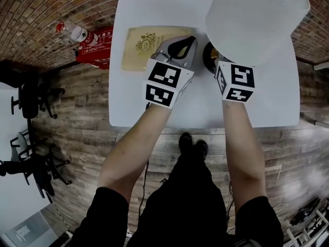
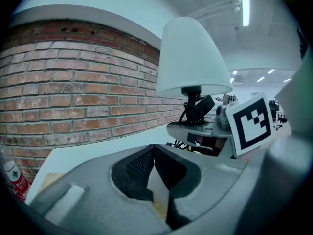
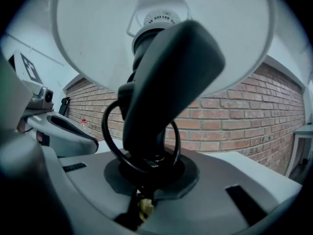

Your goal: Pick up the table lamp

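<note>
I have the white-shaded table lamp with its black stem at the far right of the square white table, its round black base showing just below the rim of the shade. I cannot tell whether that base rests on the tabletop or is just clear of it.

My right gripper is pinching the lamp's stem low down, the 2 jaws drawn in around it. A loop of black cable hangs around the stem right above them. The big white shade fills the top of the right gripper view.

My left gripper sits just beside the right one, near the lamp's base. Its 2 jaws are pressed together at the tips, with nothing between them. From the left gripper view I see the lamp upright against the brick wall.

A flat tan rectangular board with a gold crest lies on the table under and beside the left gripper. Off the table, on the wooden floor, lie a red packet and 1 clear plastic bottle.
</note>
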